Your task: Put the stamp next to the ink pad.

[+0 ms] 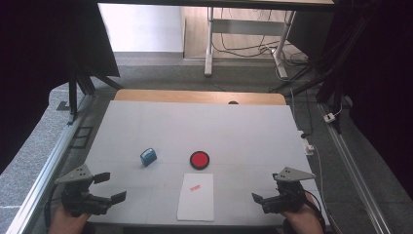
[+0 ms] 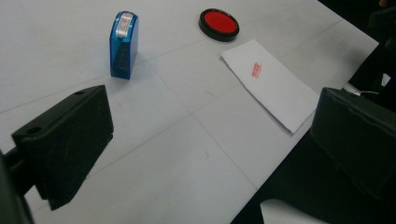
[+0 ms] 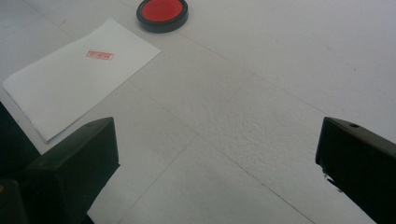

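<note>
Already a red imprint (image 1: 195, 187) marks the paper sheet (image 1: 196, 204); both grippers, left (image 1: 108, 187) and right (image 1: 265, 187), rest jaws apart, blue self-inking stamp (image 1: 148, 156) at eleven o'clock, ink pad (image 1: 199, 159) at twelve.

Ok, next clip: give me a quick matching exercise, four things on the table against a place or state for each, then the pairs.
Things:
1. stamp
2. ink pad
3. sheet of paper
4. left gripper

Descriptions:
A. round, red centre in a black rim
B. open, holding nothing, at the near left corner
C. blue, standing left of the pad
D. white, with a small red print near its far end

Pairs: 1-C, 2-A, 3-D, 4-B
</note>
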`<state>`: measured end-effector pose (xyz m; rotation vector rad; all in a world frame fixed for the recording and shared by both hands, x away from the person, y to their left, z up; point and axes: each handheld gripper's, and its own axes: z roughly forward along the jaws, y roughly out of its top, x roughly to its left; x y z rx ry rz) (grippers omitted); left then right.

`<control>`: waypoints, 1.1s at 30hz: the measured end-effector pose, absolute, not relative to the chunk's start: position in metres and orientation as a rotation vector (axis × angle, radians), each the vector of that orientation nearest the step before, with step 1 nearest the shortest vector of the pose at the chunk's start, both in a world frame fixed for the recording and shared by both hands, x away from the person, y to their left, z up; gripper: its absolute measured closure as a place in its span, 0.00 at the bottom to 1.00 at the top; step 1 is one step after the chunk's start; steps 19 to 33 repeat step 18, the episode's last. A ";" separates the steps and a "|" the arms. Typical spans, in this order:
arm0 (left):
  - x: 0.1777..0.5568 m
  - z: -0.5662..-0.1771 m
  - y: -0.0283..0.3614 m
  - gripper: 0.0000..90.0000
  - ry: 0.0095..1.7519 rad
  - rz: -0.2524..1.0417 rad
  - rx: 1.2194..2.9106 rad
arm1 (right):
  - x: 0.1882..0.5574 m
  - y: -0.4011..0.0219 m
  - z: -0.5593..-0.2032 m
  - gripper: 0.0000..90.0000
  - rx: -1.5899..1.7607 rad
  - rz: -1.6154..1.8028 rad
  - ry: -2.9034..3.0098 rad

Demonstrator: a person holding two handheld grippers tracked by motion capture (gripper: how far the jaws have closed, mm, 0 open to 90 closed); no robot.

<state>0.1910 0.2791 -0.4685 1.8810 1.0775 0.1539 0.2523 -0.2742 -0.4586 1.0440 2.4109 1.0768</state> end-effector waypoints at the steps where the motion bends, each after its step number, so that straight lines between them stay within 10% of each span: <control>1: 0.190 -0.470 0.280 0.00 1.083 0.149 1.881 | 0.252 -0.274 -0.459 0.00 1.047 1.077 2.410; 33: 0.186 -0.477 0.276 0.00 1.146 0.161 1.960 | 0.253 -0.273 -0.459 0.00 1.046 1.058 2.417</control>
